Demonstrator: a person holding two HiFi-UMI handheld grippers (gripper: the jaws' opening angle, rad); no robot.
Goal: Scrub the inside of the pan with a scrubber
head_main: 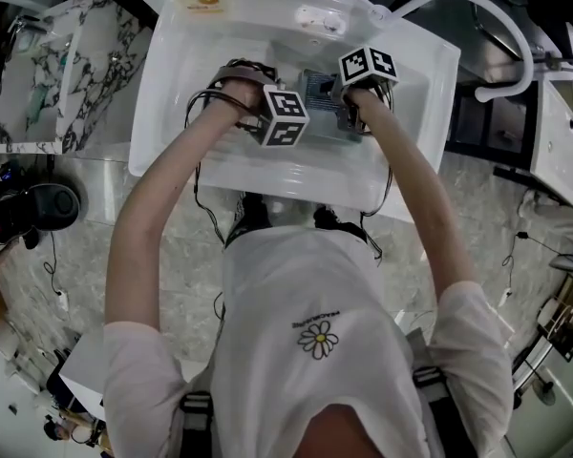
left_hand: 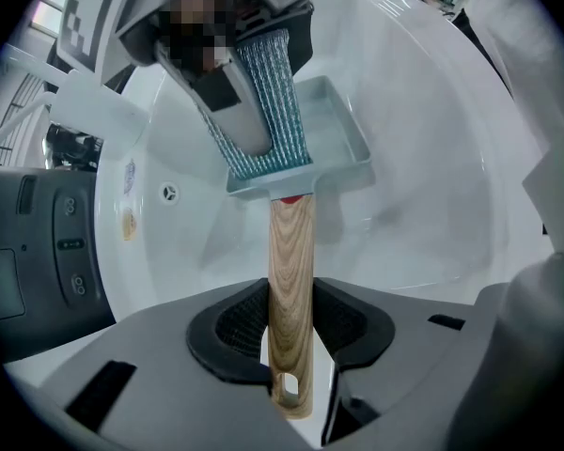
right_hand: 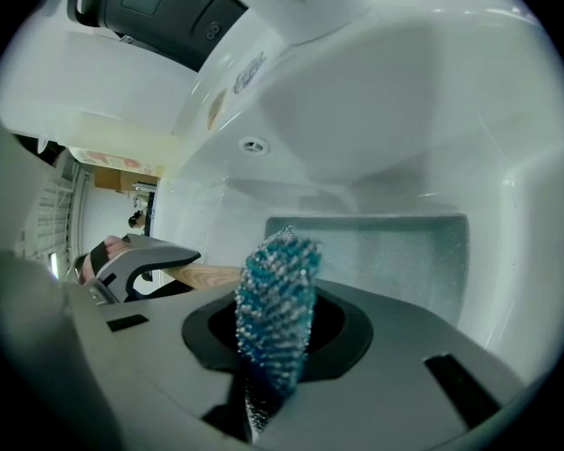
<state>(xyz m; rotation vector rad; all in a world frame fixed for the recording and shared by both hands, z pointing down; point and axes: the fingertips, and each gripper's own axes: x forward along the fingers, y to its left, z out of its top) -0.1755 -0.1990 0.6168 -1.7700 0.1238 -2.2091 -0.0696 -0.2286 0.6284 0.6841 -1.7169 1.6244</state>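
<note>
Toward the left of the white sink (head_main: 172,93), the left gripper (left_hand: 291,332) has its jaws closed on the wooden handle (left_hand: 291,252) of the pan (left_hand: 350,158), gripping close to the end with the hanging hole. The pan, grey and rectangular, is in the middle of the sink basin with its open side turned up toward the other gripper. That grip looks straight and firm. This hand's job is to brace the pan so it does not twist when pressure comes on.

Toward the right of the sink, the right gripper (right_hand: 280,350) has its jaws clamped on the blue and silver scrubber (right_hand: 274,289). The scrubber's free end points into the pan, near the wall by the handle. Whether it touches the pan's floor I cannot tell.

To scrub well, I judge the scrubber's broad face should press flat on the floor. It should then travel in overlapping strokes from the handle end to the far wall and work into the corners. Pushing too hard could lever the pan round in the left jaws or fold the soft scrubber over.
</note>
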